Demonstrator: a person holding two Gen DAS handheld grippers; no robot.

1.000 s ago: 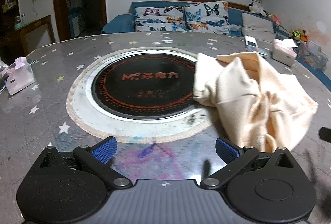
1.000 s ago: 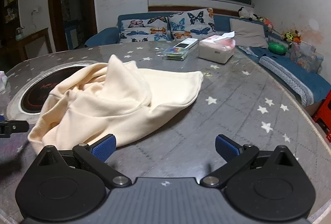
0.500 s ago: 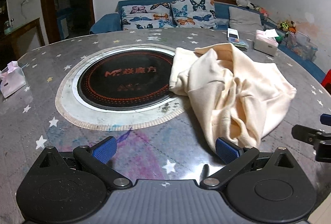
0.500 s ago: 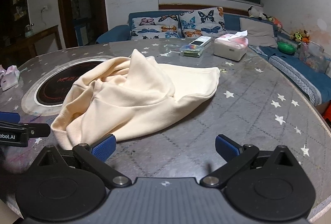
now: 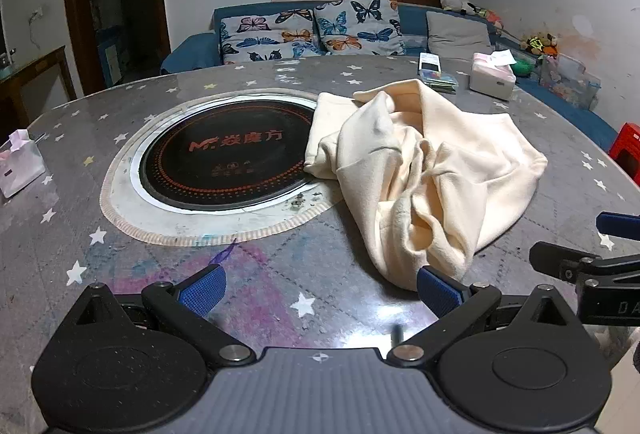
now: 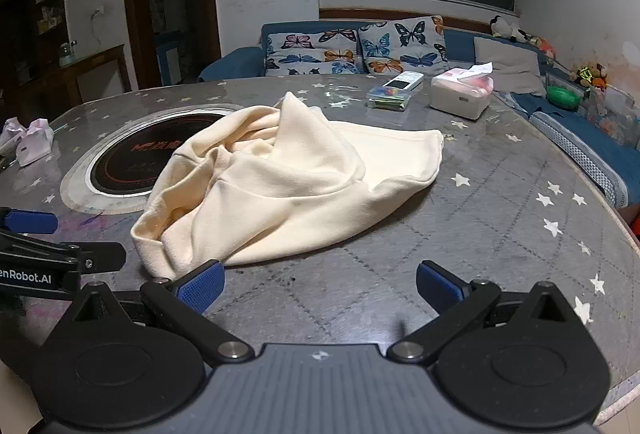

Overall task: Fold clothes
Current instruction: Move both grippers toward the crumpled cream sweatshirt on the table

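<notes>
Left gripper low, jaws spread wide, right gripper alongside, jaws equally wide

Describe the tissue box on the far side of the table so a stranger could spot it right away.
Start at the round star-patterned table, with a crumpled cream garment at its middle. Beyond it, toward the sofa, sits the white tissue box. A tissue sticks out on top; the item beside it is flatter and clear.

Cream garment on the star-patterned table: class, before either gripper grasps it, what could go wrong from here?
1. The cream garment lies bunched, so the fingers may pinch several layers.
2. Its far edge overlaps the black cooktop disc; dragging could pick up the grime at its rim.
3. The left gripper and right gripper are open, close together, and might collide.
</notes>
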